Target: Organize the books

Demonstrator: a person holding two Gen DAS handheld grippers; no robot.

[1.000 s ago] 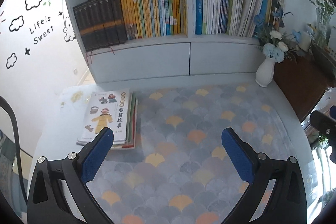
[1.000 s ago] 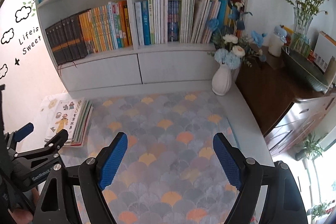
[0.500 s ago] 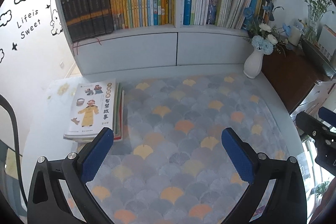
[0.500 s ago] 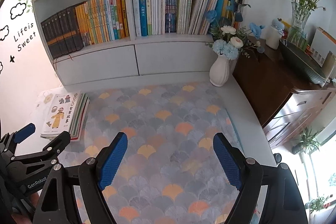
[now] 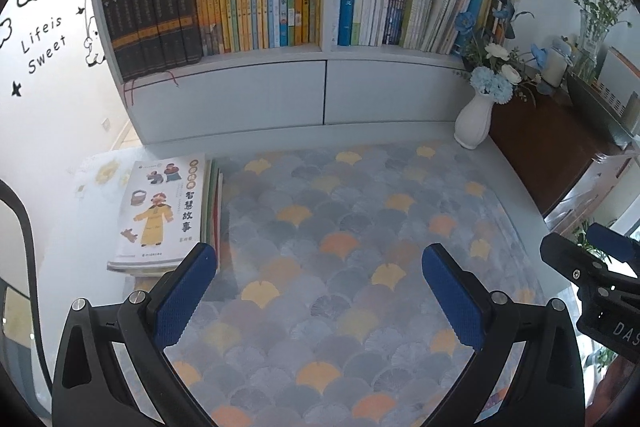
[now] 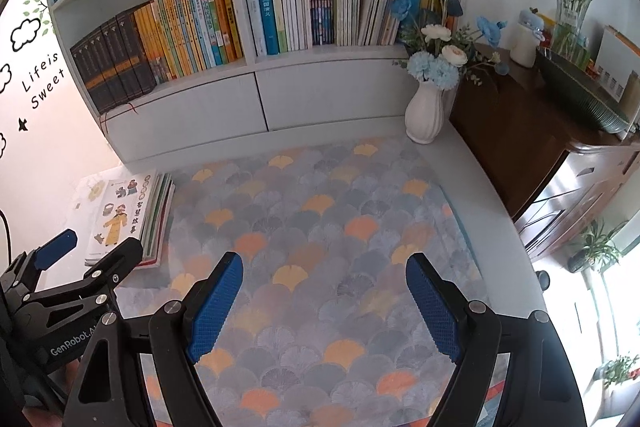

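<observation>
A flat stack of picture books (image 5: 164, 211) lies at the left end of the table, a white cover with a yellow-robed figure on top; the right wrist view shows the same stack (image 6: 128, 215). My left gripper (image 5: 320, 263) hovers open over the patterned mat, its left pad close to the stack's near right corner. My right gripper (image 6: 324, 271) is also open above the mat with nothing between its pads. Behind the table stands a white bookshelf (image 5: 324, 63) whose lower shelf is packed with upright books (image 5: 256, 3).
A white vase of blue and white flowers (image 5: 476, 119) stands at the table's back right. A dark wooden cabinet (image 6: 532, 139) borders the right side, with a bowl and glass vase on it. The fan-patterned mat (image 5: 360, 235) covers most of the table.
Both views have tilted slightly, so the shelf and book stack have shifted a little lower in the frames. Both grippers stay open and nothing on the table has moved.
</observation>
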